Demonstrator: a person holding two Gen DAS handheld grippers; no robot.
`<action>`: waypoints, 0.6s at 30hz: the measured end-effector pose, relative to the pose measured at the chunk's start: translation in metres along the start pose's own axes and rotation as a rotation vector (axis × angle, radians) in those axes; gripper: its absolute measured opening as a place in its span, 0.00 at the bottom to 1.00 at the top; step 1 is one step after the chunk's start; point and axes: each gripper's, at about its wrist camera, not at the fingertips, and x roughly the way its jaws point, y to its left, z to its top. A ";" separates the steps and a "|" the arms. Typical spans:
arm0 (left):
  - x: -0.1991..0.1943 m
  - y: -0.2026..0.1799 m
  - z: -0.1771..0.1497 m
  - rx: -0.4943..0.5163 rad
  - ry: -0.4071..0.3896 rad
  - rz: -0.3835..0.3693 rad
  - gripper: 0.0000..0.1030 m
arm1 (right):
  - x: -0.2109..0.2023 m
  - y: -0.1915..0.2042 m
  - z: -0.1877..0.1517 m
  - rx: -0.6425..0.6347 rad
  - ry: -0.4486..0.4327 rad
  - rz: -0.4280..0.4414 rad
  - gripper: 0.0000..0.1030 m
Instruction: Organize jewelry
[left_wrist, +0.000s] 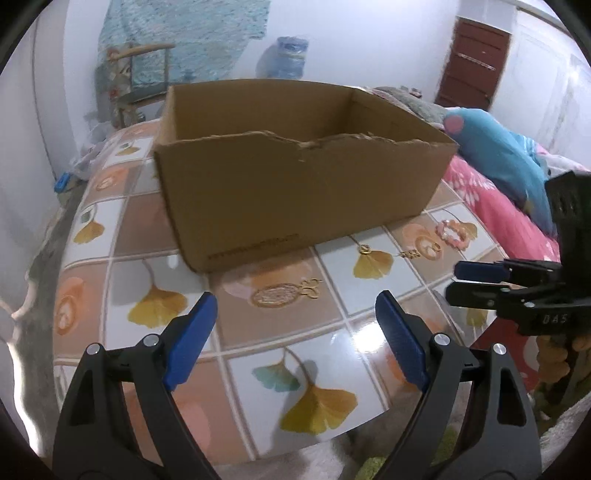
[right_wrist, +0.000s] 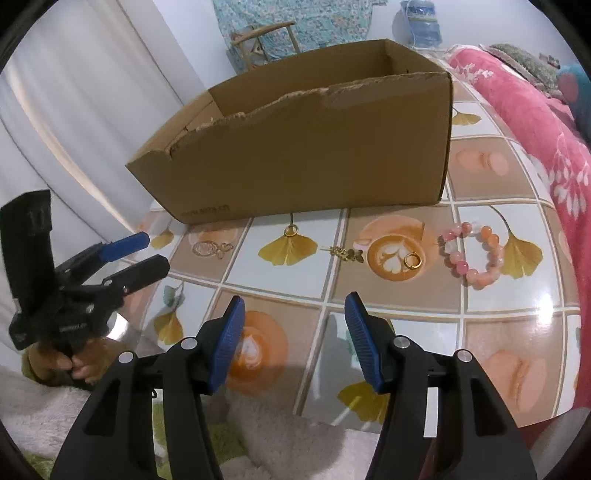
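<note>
Box (right_wrist: 306, 155) interior: floor hidden from me behind its torn wall. Small gold pieces (right_wrist: 345, 254) on surface (right_wrist: 509, 302): blurred. My left gripper (left_wrist: 295, 325) and right gripper (right_wrist: 293, 332): jaws released, empty.

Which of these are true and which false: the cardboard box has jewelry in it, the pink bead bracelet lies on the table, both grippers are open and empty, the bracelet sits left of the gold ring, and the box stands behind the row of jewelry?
1. The cardboard box has jewelry in it. False: no jewelry shows inside; its floor is hidden.
2. The pink bead bracelet lies on the table. True.
3. The left gripper and right gripper are open and empty. True.
4. The bracelet sits left of the gold ring. False: right of it.
5. The box stands behind the jewelry. True.
</note>
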 end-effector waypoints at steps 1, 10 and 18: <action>0.001 -0.002 0.000 0.004 -0.001 -0.005 0.81 | 0.002 0.001 0.000 -0.003 -0.003 -0.004 0.54; 0.017 -0.025 0.001 0.115 -0.013 0.020 0.81 | 0.007 0.005 0.000 -0.012 -0.028 -0.024 0.53; 0.034 -0.030 0.003 0.133 0.021 0.015 0.81 | 0.001 -0.018 0.003 0.015 -0.055 -0.066 0.44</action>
